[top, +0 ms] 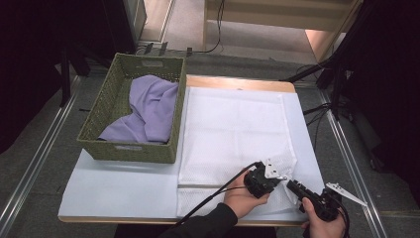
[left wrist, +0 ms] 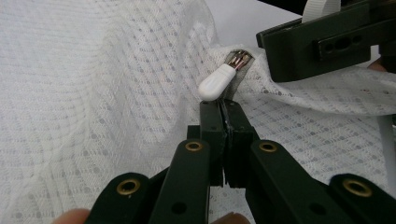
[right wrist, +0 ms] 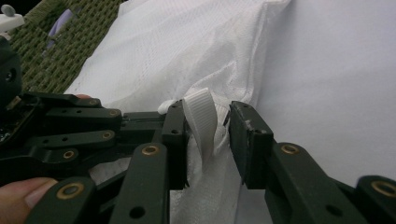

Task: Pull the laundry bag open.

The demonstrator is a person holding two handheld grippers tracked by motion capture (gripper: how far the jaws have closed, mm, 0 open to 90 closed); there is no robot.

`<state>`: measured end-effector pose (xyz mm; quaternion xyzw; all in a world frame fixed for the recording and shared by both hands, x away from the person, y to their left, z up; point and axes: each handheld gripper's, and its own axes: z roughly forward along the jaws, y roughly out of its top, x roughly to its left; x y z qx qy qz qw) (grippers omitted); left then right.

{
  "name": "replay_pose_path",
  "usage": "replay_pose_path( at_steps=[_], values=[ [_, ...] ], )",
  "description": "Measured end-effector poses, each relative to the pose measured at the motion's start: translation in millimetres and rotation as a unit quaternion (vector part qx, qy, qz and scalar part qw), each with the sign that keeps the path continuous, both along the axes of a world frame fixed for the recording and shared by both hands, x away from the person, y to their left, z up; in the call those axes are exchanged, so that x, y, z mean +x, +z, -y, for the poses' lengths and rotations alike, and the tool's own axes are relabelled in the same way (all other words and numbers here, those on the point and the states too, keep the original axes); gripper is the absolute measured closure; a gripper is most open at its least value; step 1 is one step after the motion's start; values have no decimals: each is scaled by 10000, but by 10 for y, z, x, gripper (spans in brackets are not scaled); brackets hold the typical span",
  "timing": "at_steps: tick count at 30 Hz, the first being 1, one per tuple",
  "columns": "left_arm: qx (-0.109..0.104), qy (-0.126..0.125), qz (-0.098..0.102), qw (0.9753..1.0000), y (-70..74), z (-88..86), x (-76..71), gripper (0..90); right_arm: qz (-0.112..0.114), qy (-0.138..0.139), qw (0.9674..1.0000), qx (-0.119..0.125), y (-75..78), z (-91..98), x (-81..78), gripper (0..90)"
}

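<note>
A white mesh bag [top: 233, 129] lies flat on the table, with its near right corner lifted between both grippers. My left gripper [left wrist: 223, 106] is shut on the bag's edge just under a white zipper pull [left wrist: 215, 84]. In the high view the left gripper [top: 283, 177] sits on that corner, and my right gripper [top: 291, 185] meets it from the right. A white ribbon loop [right wrist: 201, 116] of the bag stands between the right gripper's [right wrist: 208, 109] jaws. One jaw is against the loop and a gap shows at the other.
A green woven basket [top: 126, 151] holding a purple cloth [top: 151, 106] stands on the left of the white-covered table [top: 119, 183]. Cables and stand legs cross the floor beyond the far edge. The table's front edge runs just under both hands.
</note>
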<state>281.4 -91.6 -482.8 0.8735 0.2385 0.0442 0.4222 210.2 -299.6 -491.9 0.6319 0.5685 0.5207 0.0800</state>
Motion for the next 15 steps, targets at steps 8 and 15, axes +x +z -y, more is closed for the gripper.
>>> replay_pose_path(
  at_steps=[8,15],
  values=[
    [6,-28,-69,10000,0,-4,14,876,263,180,9994,-140,50,-81,48,859],
    [-195,208,-305,9991,1,-54,65,739,666,99,9948,-762,160,-93,-16,881]
  ],
)
